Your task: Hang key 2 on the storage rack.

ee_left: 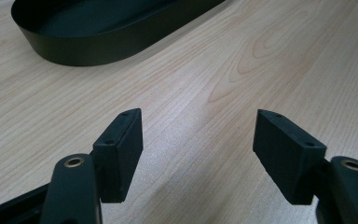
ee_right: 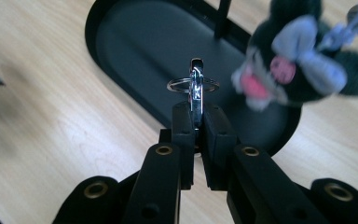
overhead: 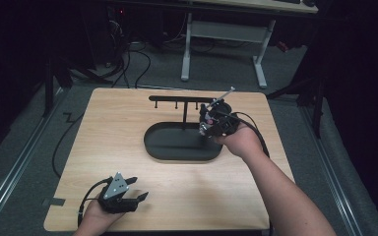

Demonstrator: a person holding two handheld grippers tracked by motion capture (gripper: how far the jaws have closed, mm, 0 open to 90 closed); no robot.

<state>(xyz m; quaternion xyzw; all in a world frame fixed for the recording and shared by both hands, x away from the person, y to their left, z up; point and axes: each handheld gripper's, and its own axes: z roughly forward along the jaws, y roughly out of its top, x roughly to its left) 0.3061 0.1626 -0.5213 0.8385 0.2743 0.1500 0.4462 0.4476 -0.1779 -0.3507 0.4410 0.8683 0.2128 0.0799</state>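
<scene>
From above, the wooden table (overhead: 128, 123) carries a black oval tray (overhead: 177, 150) with a hook stand (overhead: 177, 99) rising from it; my right claw (ee_right: 196, 116) pinches a silver clasp (ee_right: 195, 88) above the tray, a plush mouse keychain (ee_right: 303, 60) dangling beside it; my left claw (ee_left: 198, 154) rests spread, holding nothing.

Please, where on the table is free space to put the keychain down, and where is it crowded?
Free: the bare table left of the tray, and the front strip between the tray and the left tongs. Crowded: the rack and the tray's right end, where the right tongs hold the keychain.
</scene>
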